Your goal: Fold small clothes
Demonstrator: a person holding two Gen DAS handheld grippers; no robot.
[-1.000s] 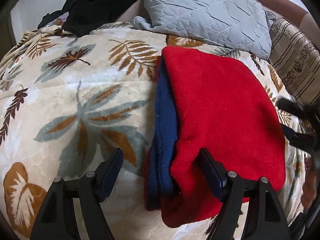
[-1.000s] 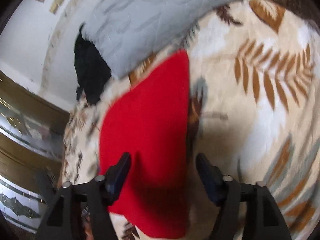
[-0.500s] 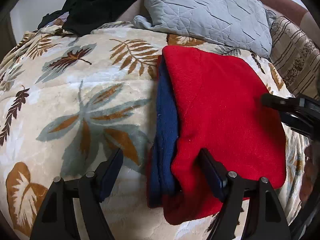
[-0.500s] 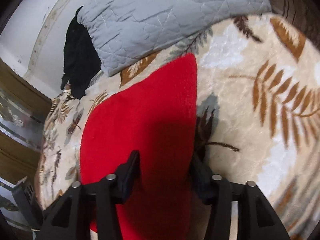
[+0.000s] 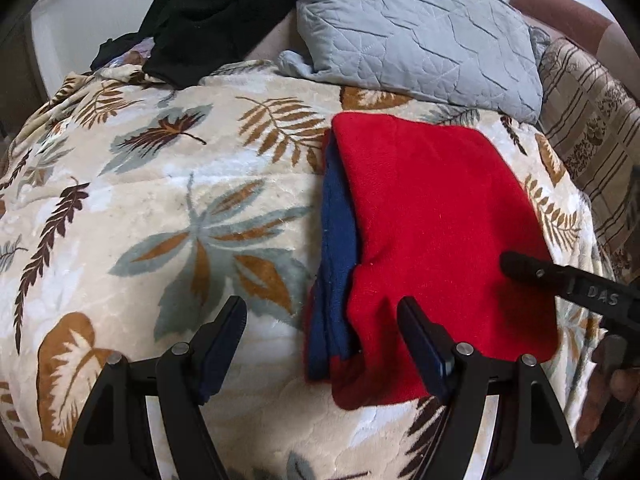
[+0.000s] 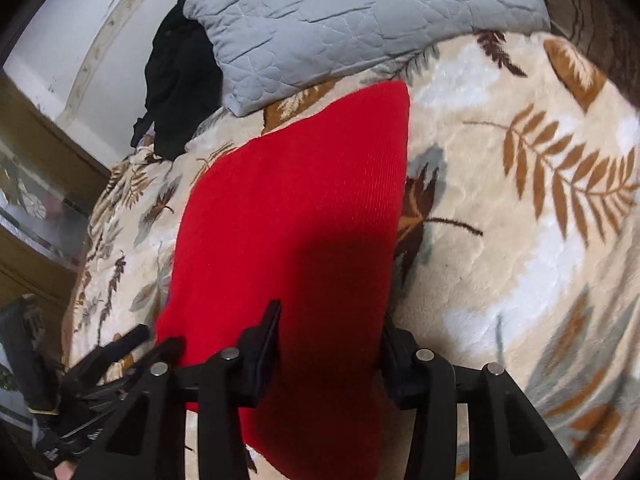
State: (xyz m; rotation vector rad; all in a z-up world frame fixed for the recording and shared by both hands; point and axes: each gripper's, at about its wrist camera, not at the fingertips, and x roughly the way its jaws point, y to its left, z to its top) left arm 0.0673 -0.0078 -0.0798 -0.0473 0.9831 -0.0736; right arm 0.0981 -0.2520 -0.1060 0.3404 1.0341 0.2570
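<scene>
A folded red garment (image 5: 436,216) with a blue layer (image 5: 336,240) showing along its left edge lies flat on the leaf-patterned blanket (image 5: 160,208). My left gripper (image 5: 320,328) is open, its fingers straddling the garment's near left corner. My right gripper (image 6: 328,332) is open over the garment's (image 6: 288,216) right edge, one finger on the red cloth and the other at its edge on the blanket (image 6: 520,208). The right gripper's finger also shows in the left wrist view (image 5: 560,280) at the garment's right side.
A grey quilted pillow (image 5: 416,28) lies behind the garment, with black clothing (image 5: 208,12) to its left by the wall. A striped cushion (image 5: 592,120) is at the right. A wooden cabinet (image 6: 36,200) stands beyond the bed's left side.
My right gripper has moved in low over the garment's right edge and its jaws have narrowed. My left gripper has stayed in place, open.
</scene>
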